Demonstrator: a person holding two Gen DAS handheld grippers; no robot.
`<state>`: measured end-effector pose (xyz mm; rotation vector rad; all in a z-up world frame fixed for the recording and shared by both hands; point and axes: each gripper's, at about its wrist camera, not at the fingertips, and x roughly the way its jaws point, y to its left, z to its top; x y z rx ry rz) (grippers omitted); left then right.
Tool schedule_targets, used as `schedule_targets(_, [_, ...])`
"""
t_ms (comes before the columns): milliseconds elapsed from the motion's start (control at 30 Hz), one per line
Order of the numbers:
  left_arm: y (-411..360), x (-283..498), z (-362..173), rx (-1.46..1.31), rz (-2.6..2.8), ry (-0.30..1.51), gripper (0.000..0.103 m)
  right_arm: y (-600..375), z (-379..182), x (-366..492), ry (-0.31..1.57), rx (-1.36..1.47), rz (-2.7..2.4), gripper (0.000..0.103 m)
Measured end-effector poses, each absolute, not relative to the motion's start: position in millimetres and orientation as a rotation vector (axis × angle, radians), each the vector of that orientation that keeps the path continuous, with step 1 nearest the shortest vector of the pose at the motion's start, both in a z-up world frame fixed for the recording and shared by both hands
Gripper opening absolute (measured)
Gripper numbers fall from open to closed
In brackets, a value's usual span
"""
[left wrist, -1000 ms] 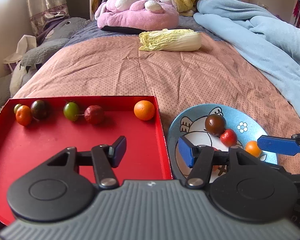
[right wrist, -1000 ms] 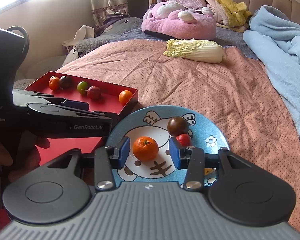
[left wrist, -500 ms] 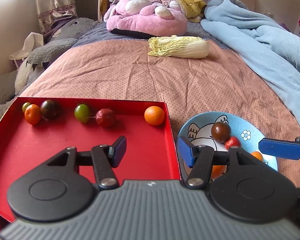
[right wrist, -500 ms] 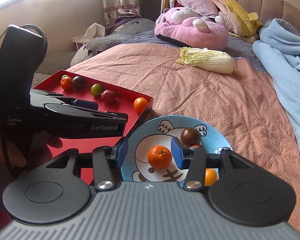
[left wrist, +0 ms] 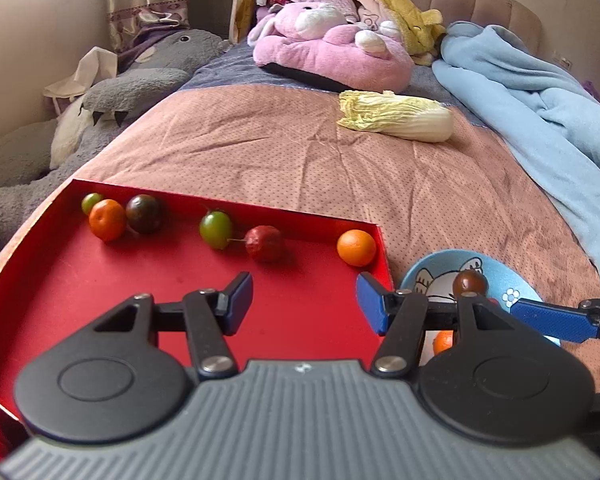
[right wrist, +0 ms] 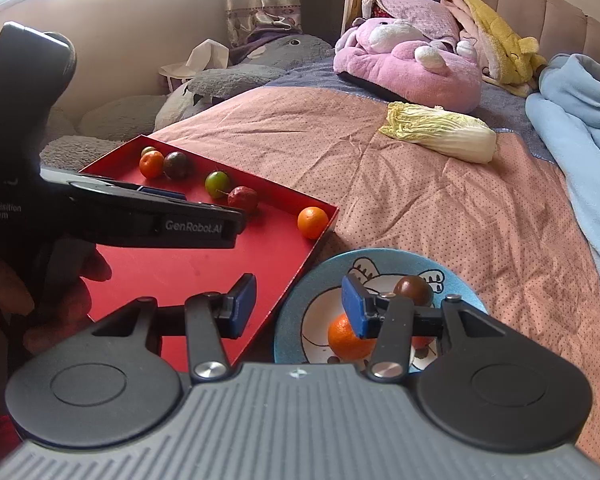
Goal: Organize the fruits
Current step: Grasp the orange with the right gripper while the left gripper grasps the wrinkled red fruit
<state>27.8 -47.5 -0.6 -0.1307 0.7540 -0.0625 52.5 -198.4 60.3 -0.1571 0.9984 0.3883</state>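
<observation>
The white lettering "GenRobot.AI" is showing on the black side of the left gripper (right wrist: 148,216), seen from the right wrist view as it is reaching over the red tray (right wrist: 204,264). Further back on the same black body (right wrist: 4,120), near the left edge of the picture, cut-off white print is reading "quisition" over "stem", with the leading letters lying out of frame. No other print, number or brand is showing legibly in either view; the blue plate (right wrist: 456,276) is carrying only a cartoon drawing.
</observation>
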Motion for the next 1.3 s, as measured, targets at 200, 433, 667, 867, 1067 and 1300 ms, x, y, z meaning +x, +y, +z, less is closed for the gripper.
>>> schedule_targets(200, [-17, 25, -3, -0.134, 0.001, 0.760, 0.060, -175, 44, 67, 1.000, -0.128, 0.439, 0.053])
schedule_targets(433, [13, 25, -11, -0.134, 0.058, 0.787, 0.060, -161, 20, 96, 0.999, -0.105, 0.444, 0.053])
schedule_targets(667, [26, 46, -15, -0.144, 0.087, 0.800, 0.060, -168, -6, 136, 1.015, -0.088, 0.399, 0.052])
schedule_targets(867, [14, 59, -23, -0.099, 0.052, 0.832, 0.060, -158, -18, 153, 1.001, -0.162, 0.419, 0.051])
schedule_targets(1067, [13, 61, -26, -0.147, 0.032, 0.849, 0.060, -144, -33, 157, 0.975, -0.329, 0.445, 0.044])
schedule_targets(1300, [12, 67, -31, -0.187, 0.025, 0.877, 0.060, -123, -53, 150, 0.918, -0.620, 0.446, 0.043])
